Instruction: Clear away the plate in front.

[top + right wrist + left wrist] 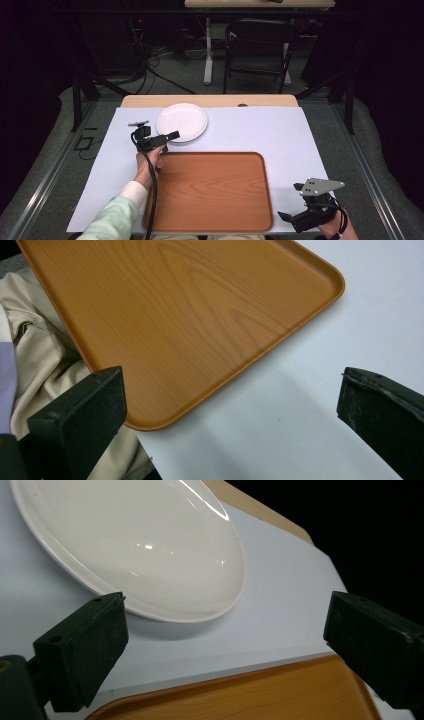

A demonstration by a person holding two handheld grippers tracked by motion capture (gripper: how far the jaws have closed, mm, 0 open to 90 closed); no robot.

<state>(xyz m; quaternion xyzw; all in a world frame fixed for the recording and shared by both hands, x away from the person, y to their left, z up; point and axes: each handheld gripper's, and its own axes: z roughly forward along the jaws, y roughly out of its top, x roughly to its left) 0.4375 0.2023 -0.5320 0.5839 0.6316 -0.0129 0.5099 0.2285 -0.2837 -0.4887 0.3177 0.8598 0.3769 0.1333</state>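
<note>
Nearest the high camera, the right gripper (290, 218) hangs off the near right corner of the white table (280, 130), held by a hand (334, 231) at the bottom edge, its grey three-cornered plate on top. Its jaws stand wide apart and hold nothing; in the right gripper view they frame a rounded corner of the wooden tray (200, 315) and bare white surface beside it. Beige cloth (45, 365) shows past the tray's edge in that view, apparently the person's clothing, though the framing is too tight to be certain.

Wooden tray: lies flat at the near centre of the table, nothing on it.

Left gripper (167, 140): held by the left hand (150, 162), pale green sleeve (117, 215) behind it, cable trailing back over the tray's left edge. It sits above the far left corner of the tray and points at the white plate (182, 122). Jaws wide apart, empty. In the left gripper view one jaw stands just before the plate's (145, 545) near rim; contact cannot be confirmed.

White plate: rests flat near the far edge of the table, left of centre, apart from the tray and bare.

Beyond the table: a dark chair (257, 50) on the floor.
</note>
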